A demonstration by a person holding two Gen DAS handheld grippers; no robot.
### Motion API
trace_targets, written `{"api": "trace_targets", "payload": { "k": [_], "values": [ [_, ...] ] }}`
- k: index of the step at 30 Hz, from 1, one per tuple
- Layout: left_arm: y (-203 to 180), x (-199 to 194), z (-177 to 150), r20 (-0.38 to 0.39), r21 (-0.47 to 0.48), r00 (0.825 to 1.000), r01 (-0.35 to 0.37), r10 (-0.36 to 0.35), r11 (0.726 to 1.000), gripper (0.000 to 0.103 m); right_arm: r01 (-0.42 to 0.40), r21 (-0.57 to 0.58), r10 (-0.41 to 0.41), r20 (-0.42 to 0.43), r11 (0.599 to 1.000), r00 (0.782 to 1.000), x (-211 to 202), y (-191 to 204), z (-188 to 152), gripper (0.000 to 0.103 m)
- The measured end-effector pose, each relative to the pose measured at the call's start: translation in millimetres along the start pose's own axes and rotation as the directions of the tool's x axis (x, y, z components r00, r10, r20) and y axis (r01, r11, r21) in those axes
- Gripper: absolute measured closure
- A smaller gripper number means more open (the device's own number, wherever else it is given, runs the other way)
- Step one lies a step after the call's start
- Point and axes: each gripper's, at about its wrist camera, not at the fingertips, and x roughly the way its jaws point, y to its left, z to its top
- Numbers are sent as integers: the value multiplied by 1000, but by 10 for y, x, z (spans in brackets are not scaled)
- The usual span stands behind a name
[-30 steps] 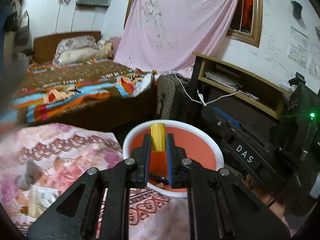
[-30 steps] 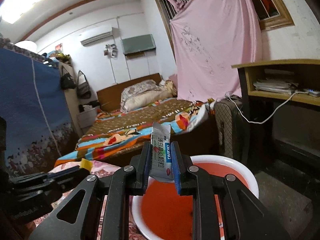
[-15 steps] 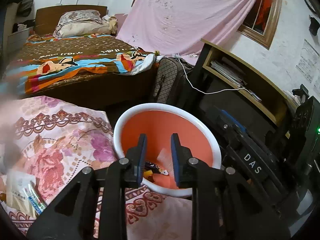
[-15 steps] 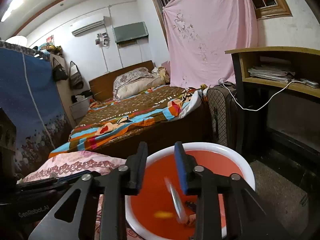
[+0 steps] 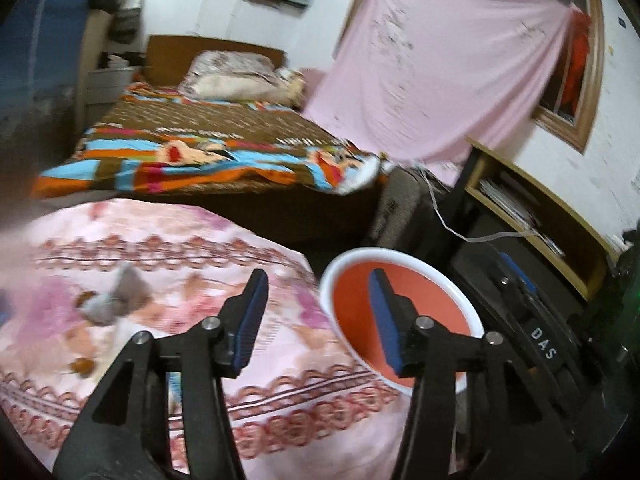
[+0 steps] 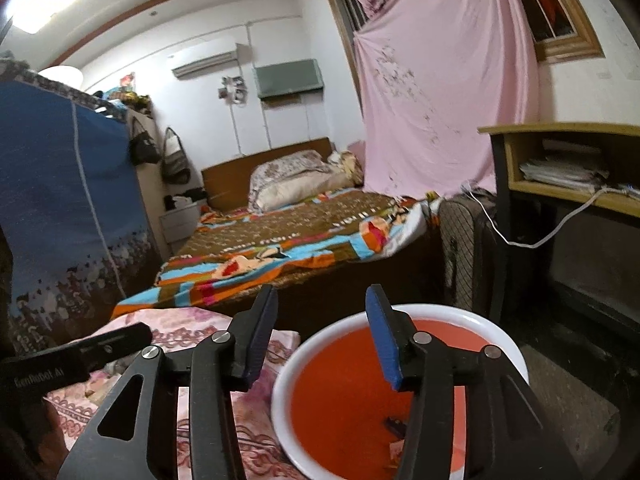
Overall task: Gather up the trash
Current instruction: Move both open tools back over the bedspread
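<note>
left gripper opening empty, beside basin rim

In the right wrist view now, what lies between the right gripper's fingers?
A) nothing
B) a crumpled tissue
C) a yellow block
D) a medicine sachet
A: the right gripper has nothing between its opening fingers, only the bed edge and the basin rim behind.

Basin: your right jaw hides part of its floor.
Scraps left of your jaws: too blurred to identify.
</note>
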Motion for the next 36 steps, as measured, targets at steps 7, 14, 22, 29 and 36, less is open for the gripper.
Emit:
{"api": "trace_targets", "payload": {
  "k": [7, 14, 22, 29, 36],
  "values": [
    [247, -425, -2, 130, -13, 983, -130, 131, 991, 42, -51, -35, 54, 84, 998, 995, -114, 218, 34, 20],
    [485, -871, -119, 285, -50, 924, -250, 254, 967, 11, -113, -77, 126, 186, 991, 974, -270, 445, 31, 0],
    [751, -1235, -240, 363, -80, 864, -343, 348, 936, 11, -201, -168, 237, 234, 965, 943, -396, 773, -45, 0],
    [869, -1439, -409, 406, -57, 818, -423, 408, 904, 11, -253, -255, 313, 234, 933, 920, -470, 1057, -141, 0],
    [965, -1540, -500, 416, -32, 805, -453, 424, 891, 11, -294, -349, 375, 194, 890, 907, -479, 1308, -258, 0]
  ]
}}
